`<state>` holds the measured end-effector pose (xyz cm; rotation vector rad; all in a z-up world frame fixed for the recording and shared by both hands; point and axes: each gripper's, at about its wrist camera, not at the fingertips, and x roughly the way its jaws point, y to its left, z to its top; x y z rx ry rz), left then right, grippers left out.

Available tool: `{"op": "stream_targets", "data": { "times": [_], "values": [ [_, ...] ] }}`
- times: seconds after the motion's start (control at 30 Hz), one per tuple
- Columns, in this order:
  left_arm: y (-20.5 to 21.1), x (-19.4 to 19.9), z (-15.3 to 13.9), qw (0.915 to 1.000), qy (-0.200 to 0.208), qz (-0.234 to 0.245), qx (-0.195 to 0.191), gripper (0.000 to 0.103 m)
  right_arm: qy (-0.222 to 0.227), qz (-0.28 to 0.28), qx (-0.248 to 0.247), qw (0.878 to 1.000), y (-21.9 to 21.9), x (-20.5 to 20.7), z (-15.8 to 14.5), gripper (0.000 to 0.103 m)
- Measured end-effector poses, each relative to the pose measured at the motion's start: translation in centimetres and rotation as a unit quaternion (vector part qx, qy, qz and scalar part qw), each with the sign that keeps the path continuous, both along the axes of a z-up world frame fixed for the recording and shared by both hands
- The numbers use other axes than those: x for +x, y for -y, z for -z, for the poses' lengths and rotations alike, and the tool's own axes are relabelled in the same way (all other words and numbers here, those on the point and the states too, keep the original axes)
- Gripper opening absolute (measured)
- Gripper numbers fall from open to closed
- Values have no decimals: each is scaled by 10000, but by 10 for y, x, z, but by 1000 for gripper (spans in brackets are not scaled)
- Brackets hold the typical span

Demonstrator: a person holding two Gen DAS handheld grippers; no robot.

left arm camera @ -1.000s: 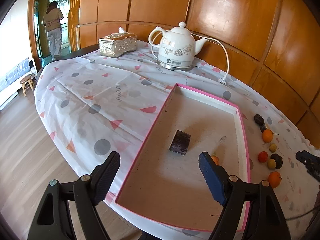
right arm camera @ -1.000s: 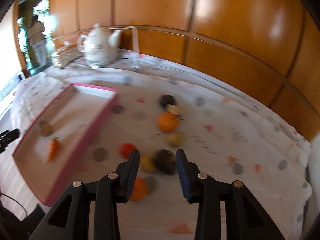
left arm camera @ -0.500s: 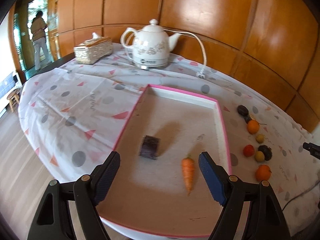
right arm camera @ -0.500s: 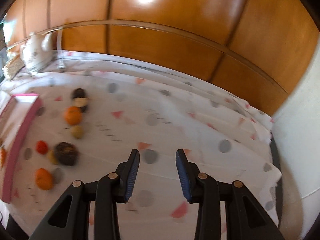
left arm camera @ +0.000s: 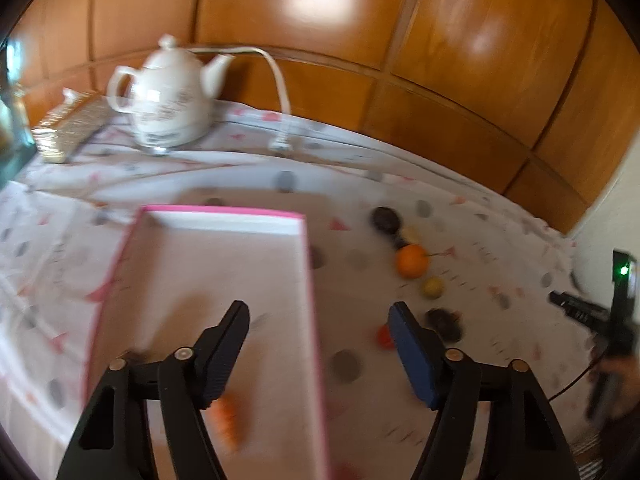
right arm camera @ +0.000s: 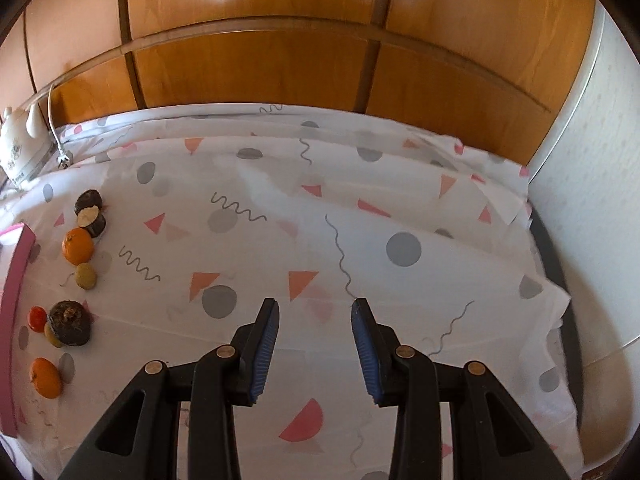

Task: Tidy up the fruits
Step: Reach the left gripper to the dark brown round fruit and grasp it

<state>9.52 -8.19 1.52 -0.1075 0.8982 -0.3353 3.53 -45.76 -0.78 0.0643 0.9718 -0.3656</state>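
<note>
A pink-rimmed tray (left arm camera: 224, 214) lies on the patterned tablecloth and holds a blurred carrot (left arm camera: 228, 418). Right of it lie several fruits: an orange (left arm camera: 411, 261), a dark fruit (left arm camera: 386, 220), a yellow one (left arm camera: 433, 287) and a small red one (left arm camera: 384, 336). My left gripper (left arm camera: 320, 356) is open and empty above the tray's right rim. In the right wrist view the fruits sit at the far left: oranges (right arm camera: 77, 245) (right arm camera: 46, 377), a dark fruit (right arm camera: 72, 322). My right gripper (right arm camera: 315, 344) is open and empty over bare cloth, well right of them.
A white teapot (left arm camera: 172, 98) with a cord (left arm camera: 280, 92) and a tissue box (left arm camera: 68, 126) stand at the table's back left. Wood panelling runs behind the table. A white wall (right arm camera: 592, 240) borders the table's right end. The other handheld device (left arm camera: 616, 312) shows at the right.
The left gripper has swung right, bringing the fruits toward the middle of its view. The right gripper has swung further right, so the fruits slid to its left edge. Both stay open.
</note>
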Motion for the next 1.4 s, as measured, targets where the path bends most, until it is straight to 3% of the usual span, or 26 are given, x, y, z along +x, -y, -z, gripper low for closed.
{"op": "stream_targets", "data": {
  "times": [0.07,0.3,0.4,0.53,0.63,0.77,1.0,1.1,1.13,1.27,1.4],
  "values": [
    [16,19,3,9997,-183,122,-107,56,42,14,84,10000,1,-1,-1,38],
    [54,71,25,9983,-538,43,-229,54,-66,160,378,9991,9,0,4,38],
    [60,87,36,9960,-786,-159,-399,56,-84,629,596,9962,25,-6,6,38],
    [74,104,45,9946,-907,-262,-438,60,126,1490,1124,9823,59,-23,7,51],
    [91,118,50,9950,-907,-176,-367,61,267,1749,1240,9764,68,-30,5,51],
    [111,142,60,9932,-1091,-114,-383,61,252,1642,1320,9772,66,-27,6,51],
    [144,174,75,9921,-1256,-23,-32,63,215,1529,1391,9782,63,-21,9,51],
    [152,179,85,9929,-1174,0,191,60,194,1488,1434,9782,62,-20,10,51],
    [154,178,84,9938,-1084,27,264,48,180,1470,1443,9784,61,-19,11,51],
    [150,176,84,9944,-1032,137,203,44,125,1372,1470,9795,57,-16,13,51],
    [131,168,78,9941,-1080,-70,-8,44,122,1328,1470,9801,54,-15,13,51]
  ]
}}
